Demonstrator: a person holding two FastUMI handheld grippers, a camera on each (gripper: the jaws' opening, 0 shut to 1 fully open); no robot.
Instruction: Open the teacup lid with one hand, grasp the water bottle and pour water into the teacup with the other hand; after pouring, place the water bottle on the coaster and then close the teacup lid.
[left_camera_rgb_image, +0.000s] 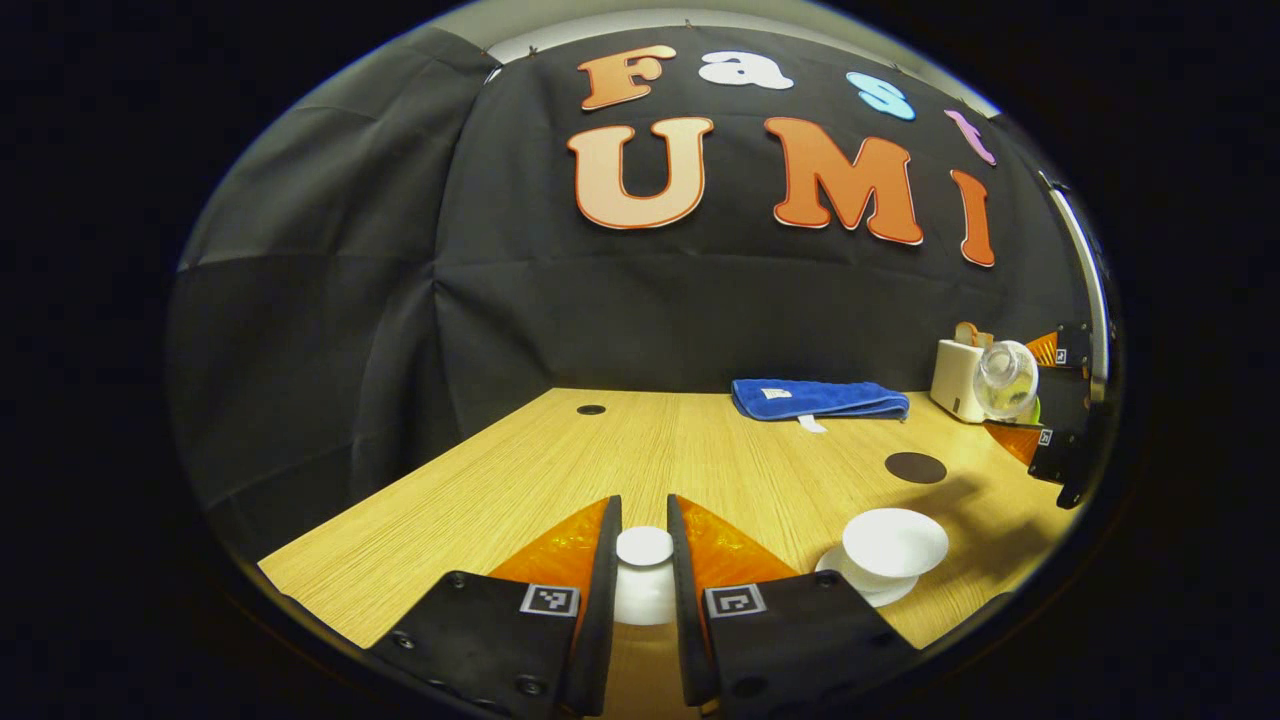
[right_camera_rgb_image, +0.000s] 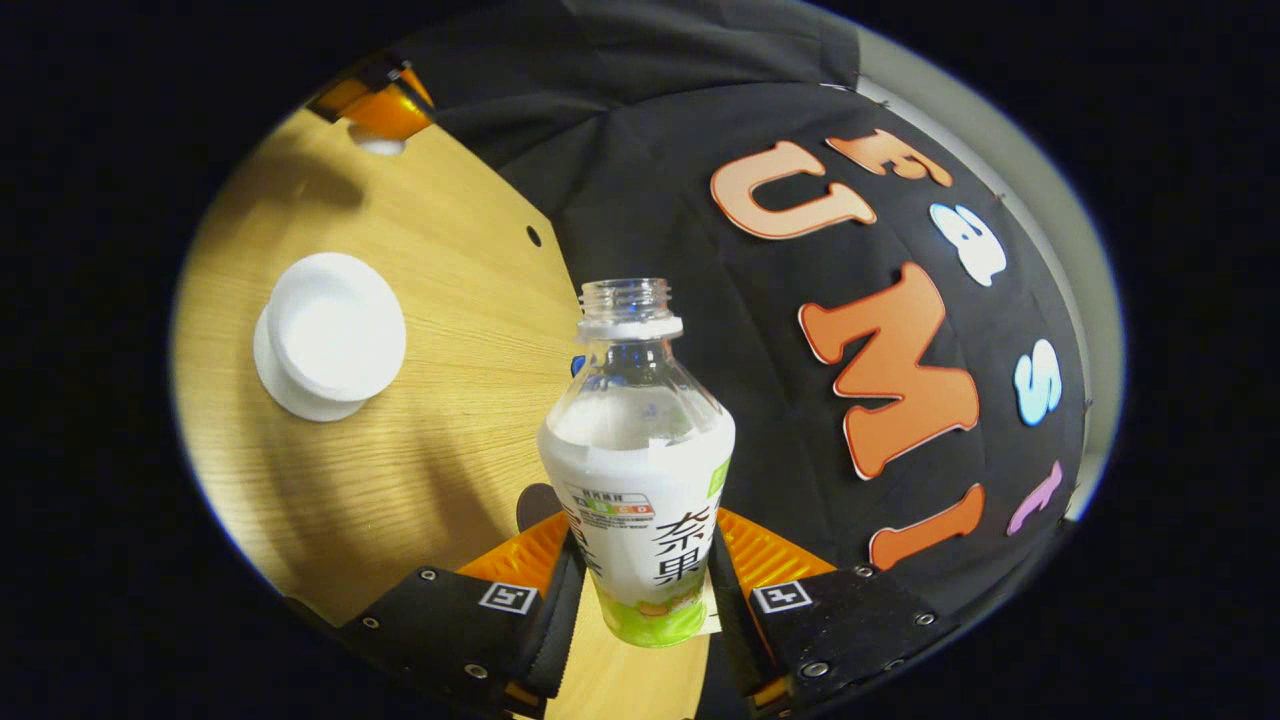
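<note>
**Q:** Nearest each lens, what lies between the fingers?

**A:** Left gripper: the teacup lid, white, clamped by its knob with a finger pressed on either side, held above the table. Right gripper: the water bottle, uncapped, squeezed at its labelled body, jaws parted only by the bottle's width.

**Q:** Where is the teacup?

**A:** Teacup, open, standing on its saucer, just right of the left gripper. In the right gripper view it sits well left of the tilted bottle. The dark coaster lies beyond it, near a folded blue towel.

**Q:** Which step is in hand?

**A:** Judged from the layout: lid off, bottle lifted, pouring either imminent or just finished; whether the cup holds water cannot be told.

**Q:** What does the next move call for?

**A:** If pouring remains, bringing the bottle mouth over the cup and tipping gently; otherwise, setting the bottle upright on the coaster, lid kept aside.
</note>
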